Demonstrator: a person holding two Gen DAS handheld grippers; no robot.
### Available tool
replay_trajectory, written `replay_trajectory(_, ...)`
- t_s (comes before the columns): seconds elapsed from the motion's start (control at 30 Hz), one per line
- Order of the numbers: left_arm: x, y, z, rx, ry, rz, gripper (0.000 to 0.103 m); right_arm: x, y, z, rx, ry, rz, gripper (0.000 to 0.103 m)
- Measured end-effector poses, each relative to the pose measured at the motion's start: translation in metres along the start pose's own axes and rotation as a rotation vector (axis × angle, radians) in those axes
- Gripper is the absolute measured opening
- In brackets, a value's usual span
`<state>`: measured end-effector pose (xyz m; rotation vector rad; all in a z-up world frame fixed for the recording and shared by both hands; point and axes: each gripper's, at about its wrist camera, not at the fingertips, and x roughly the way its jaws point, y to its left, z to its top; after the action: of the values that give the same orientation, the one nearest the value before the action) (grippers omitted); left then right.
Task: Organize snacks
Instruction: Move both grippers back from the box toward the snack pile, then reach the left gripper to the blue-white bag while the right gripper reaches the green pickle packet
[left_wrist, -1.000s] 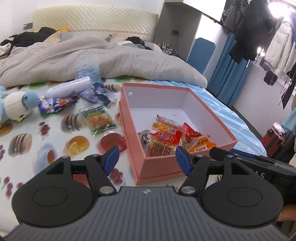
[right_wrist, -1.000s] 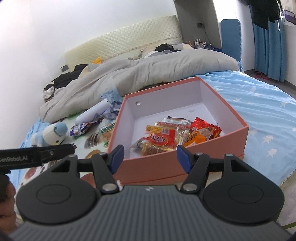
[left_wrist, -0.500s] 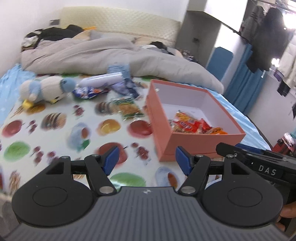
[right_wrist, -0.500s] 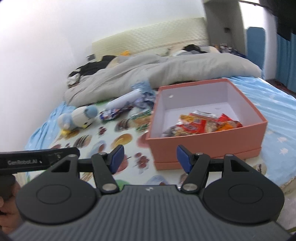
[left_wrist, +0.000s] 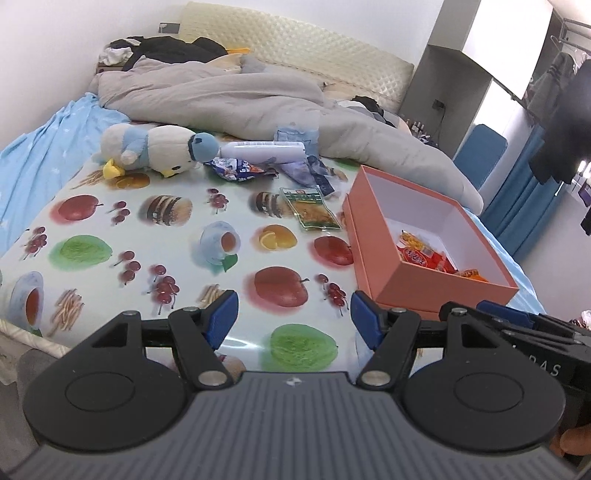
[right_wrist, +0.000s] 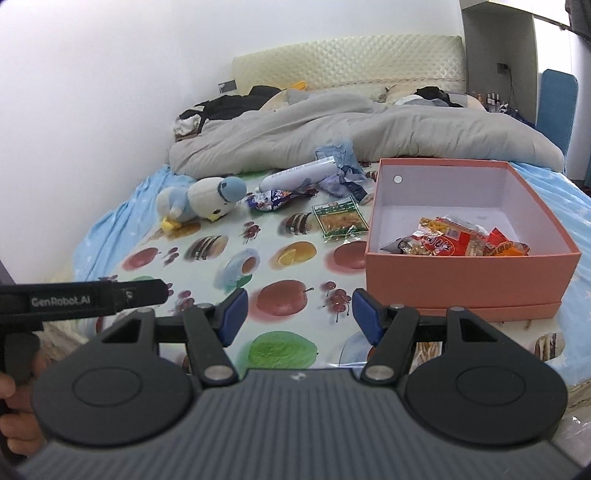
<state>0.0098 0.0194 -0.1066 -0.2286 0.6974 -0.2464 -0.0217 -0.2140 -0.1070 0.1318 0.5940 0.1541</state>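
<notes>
Bedroom clutter sets the scene: a bed (right_wrist: 122, 218) with a grey duvet (right_wrist: 369, 136) pushed toward the headboard and a fruit-printed cloth (left_wrist: 155, 251) spread over the near half. On that cloth stands a pink box (right_wrist: 469, 273), already holding several red and orange snack packets (right_wrist: 458, 240) against its near wall. Outside it lie a green-edged snack packet (right_wrist: 340, 218) just beside the box's left wall, a blue wrapper (right_wrist: 273, 197) farther back, a white tube (right_wrist: 299, 175), crumpled blue packaging (right_wrist: 341, 168) and a plush penguin (right_wrist: 199, 203). Both left tongs (left_wrist: 290, 317) and right tongs (right_wrist: 297, 314) hover low over the near edge of the cloth, released and grasping nothing, well apart from every packet. Judging by this, the work sits between 2 pickups, with part of the sorting done. The next move likely calls for reaching forward to the green-edged packet, closing on its flat edge and carrying it over the box wall.
</notes>
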Motion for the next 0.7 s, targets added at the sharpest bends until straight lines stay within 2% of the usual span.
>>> replay_trajectory(0.37,0.034,0.028,0.008,-0.036,0.034,0.037,0.072,0.033,0.001,0.003,0.003,0.030,-0.021,0.064)
replay_trajectory(0.53,0.063,0.043,0.023,-0.054,0.027,0.061,0.072,0.054,0.007,0.008,-0.060,0.016,0.022,0.064)
replay_trajectory(0.7,0.100,0.062,0.039,-0.081,0.028,0.088,0.072,0.081,0.013,0.015,-0.076,0.040,0.038,0.064)
